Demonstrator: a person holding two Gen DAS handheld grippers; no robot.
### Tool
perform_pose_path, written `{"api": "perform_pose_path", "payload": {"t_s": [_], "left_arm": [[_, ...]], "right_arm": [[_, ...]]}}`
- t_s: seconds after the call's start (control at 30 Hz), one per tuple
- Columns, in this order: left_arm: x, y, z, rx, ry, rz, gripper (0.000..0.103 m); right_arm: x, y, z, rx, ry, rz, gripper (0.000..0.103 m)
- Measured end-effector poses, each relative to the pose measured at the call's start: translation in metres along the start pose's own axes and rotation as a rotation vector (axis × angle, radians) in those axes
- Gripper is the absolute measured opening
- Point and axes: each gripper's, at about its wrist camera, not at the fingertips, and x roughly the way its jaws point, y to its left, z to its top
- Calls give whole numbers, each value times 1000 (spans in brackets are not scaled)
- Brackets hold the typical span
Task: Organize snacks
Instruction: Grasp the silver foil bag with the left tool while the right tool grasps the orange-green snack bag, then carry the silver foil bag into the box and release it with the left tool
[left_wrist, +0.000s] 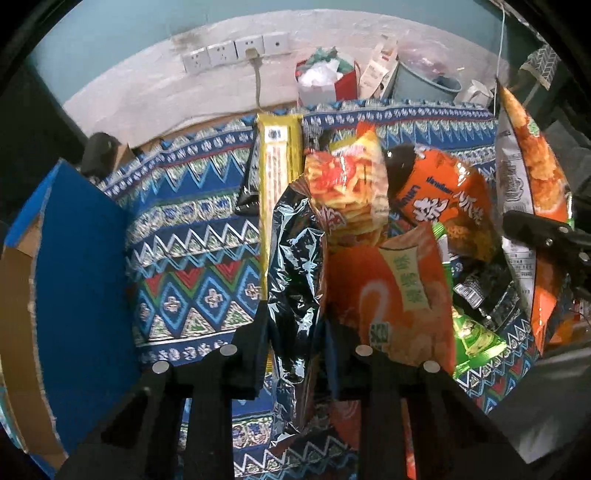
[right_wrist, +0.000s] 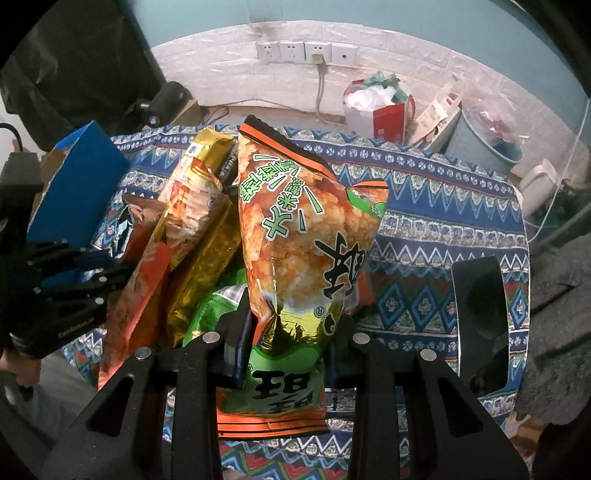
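Note:
A heap of snack bags lies on a patterned blue cloth (left_wrist: 192, 258). My left gripper (left_wrist: 293, 332) is shut on a shiny dark foil bag (left_wrist: 295, 258), which stands up between its pads. Behind it are a long yellow pack (left_wrist: 277, 177), a clear bag of red chips (left_wrist: 347, 184) and two orange bags (left_wrist: 443, 199). My right gripper (right_wrist: 295, 317) is shut on an orange rice-cracker bag with green lettering (right_wrist: 303, 229), held upright above the heap. That bag also shows at the right edge of the left wrist view (left_wrist: 535, 173).
An open blue cardboard box (left_wrist: 81, 266) stands at the left of the cloth. A green pack (left_wrist: 476, 339) lies at the front right. A flat black object (right_wrist: 480, 317) rests on the cloth's right side. Behind the table are a red-and-white paper bag (right_wrist: 376, 107), a grey bin (right_wrist: 484, 144) and wall sockets (right_wrist: 306, 51).

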Motion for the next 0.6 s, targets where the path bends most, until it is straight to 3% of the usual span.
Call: {"api": "perform_pose_path", "payload": {"t_s": [0.6], "left_arm": [[-88, 28, -6, -2, -183, 84, 26]], "right_arm": [[-32, 22, 10, -45, -92, -23, 30]]}}
